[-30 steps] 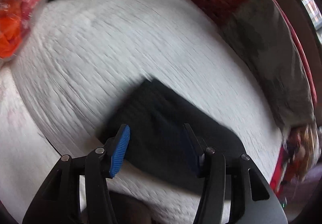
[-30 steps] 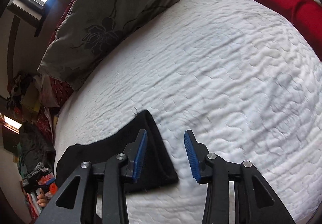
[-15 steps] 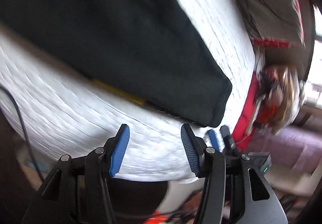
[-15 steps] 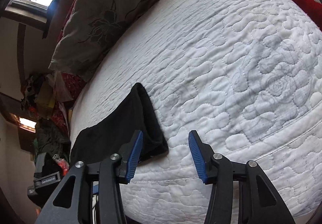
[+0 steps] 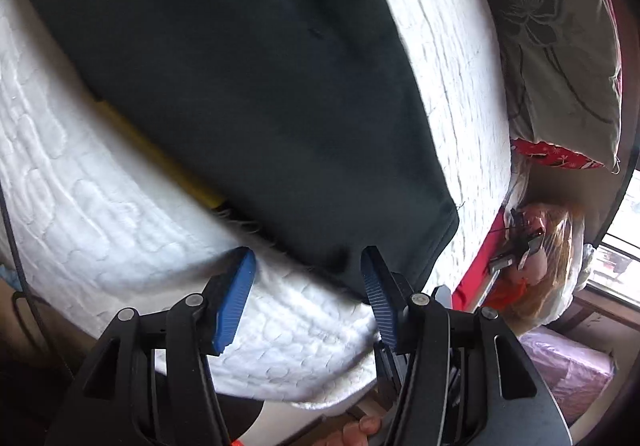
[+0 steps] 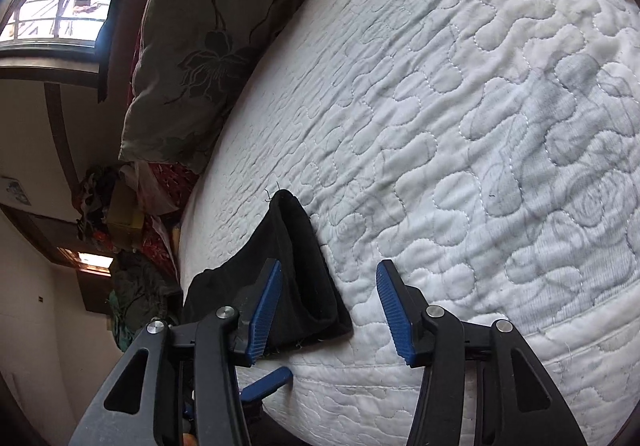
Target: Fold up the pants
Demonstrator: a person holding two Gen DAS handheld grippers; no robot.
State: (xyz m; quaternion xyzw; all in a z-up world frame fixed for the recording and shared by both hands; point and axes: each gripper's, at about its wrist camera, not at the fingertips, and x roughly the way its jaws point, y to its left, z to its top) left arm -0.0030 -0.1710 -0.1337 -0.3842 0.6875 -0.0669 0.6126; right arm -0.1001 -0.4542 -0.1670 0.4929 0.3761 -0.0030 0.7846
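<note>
Under pants, yellow strip half-hidden.

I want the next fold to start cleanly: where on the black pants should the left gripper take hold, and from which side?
Probably the near corner of the black pants, where the layers end in a thick hem at the edge of the white quilted mattress. Come in from the mattress's near edge, as the left gripper already points, its jaws open astride that hem, and pinch all the layers together.

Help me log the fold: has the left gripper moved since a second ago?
Yes. The left gripper swung from over the quilted bed down to its near edge, now at the black pants' corner, fingers open.
</note>
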